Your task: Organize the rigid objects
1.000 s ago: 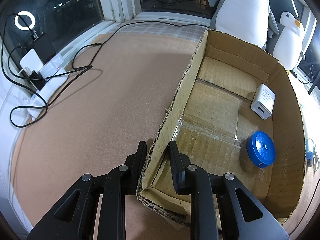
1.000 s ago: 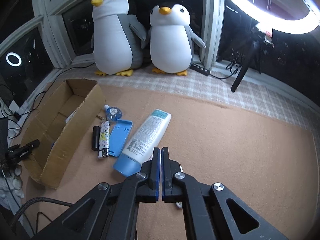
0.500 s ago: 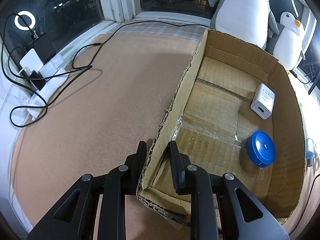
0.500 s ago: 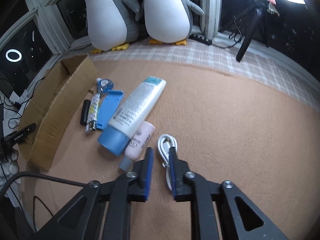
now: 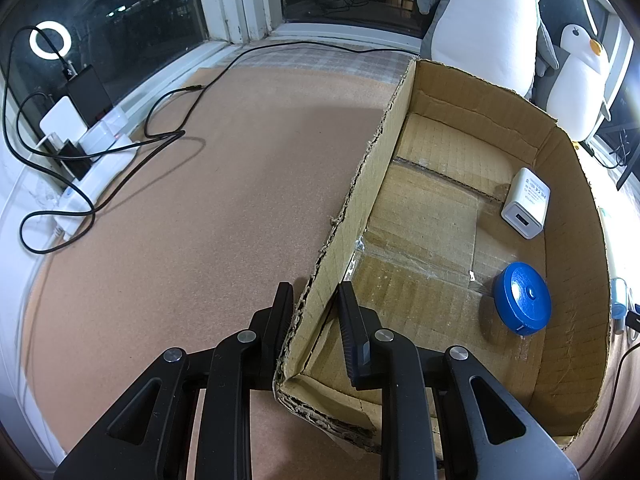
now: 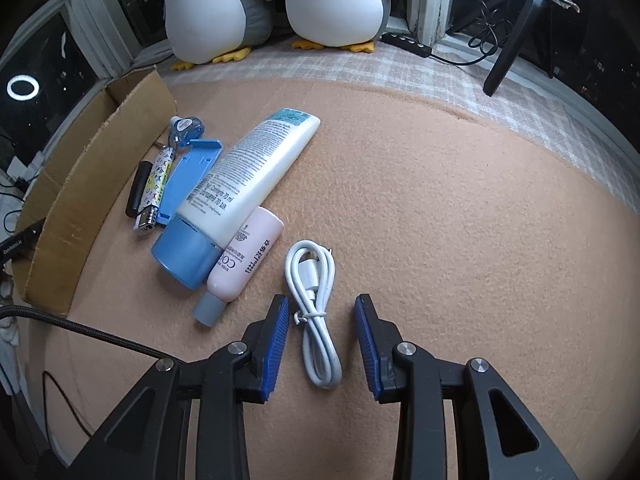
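The left gripper [image 5: 314,312] straddles the near end of the box's [image 5: 576,240] left wall, one finger outside and one inside; the outer finger touches the cardboard, the inner one shows a gap, so whether it is truly clamped I cannot tell; inside the box a white charger [image 5: 525,208] lies by the right wall and a blue round case [image 5: 521,298] sits nearer, apart from it. The right gripper [image 6: 322,330] hangs with its fingers wide apart on either side of a coiled white cable [image 6: 314,308] on the bench [image 6: 460,220], touching neither side; left of the cable lie a pink bottle [image 6: 244,264], a large white tube [image 6: 244,176] with a blue cap, a blue holder [image 6: 188,180], a patterned lighter [image 6: 154,190], a black stick [image 6: 138,188] and a small tape dispenser [image 6: 186,130], all beside the box [image 6: 80,200]; two penguin toys [image 6: 332,0] stand beyond.
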The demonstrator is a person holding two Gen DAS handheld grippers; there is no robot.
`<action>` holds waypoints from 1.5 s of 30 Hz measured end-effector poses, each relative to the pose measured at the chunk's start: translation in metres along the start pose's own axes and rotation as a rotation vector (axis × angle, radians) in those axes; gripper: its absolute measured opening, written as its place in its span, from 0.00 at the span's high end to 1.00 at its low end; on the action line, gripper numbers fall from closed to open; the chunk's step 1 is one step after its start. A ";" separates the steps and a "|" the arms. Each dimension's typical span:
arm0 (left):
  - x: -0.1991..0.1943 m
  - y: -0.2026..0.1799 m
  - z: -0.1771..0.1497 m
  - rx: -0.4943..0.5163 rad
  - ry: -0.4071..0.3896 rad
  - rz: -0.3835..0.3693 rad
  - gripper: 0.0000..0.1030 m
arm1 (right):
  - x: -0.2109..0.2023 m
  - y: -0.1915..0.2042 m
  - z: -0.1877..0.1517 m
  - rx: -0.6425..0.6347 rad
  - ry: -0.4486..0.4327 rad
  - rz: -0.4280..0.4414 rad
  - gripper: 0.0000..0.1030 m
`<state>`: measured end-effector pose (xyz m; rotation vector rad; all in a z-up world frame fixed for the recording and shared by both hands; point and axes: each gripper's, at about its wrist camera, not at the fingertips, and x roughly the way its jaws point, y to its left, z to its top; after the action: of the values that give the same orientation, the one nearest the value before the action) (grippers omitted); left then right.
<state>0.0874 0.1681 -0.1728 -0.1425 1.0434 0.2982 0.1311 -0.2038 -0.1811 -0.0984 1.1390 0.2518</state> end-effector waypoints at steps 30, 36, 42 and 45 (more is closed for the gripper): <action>0.000 0.000 -0.001 -0.003 -0.002 -0.001 0.80 | -0.047 0.047 0.009 -0.065 -0.111 0.035 0.87; 0.001 -0.001 -0.001 -0.004 -0.003 -0.002 0.80 | -0.069 0.096 0.024 -0.137 -0.169 0.116 0.87; 0.001 -0.001 -0.001 -0.003 -0.003 -0.002 0.80 | -0.072 0.147 0.040 -0.217 -0.192 0.197 0.87; 0.001 -0.001 -0.001 -0.004 -0.004 -0.002 0.80 | -0.070 0.173 0.045 -0.261 -0.193 0.228 0.87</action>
<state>0.0870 0.1673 -0.1739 -0.1464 1.0392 0.2986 0.1002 -0.0371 -0.0906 -0.1710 0.9207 0.6007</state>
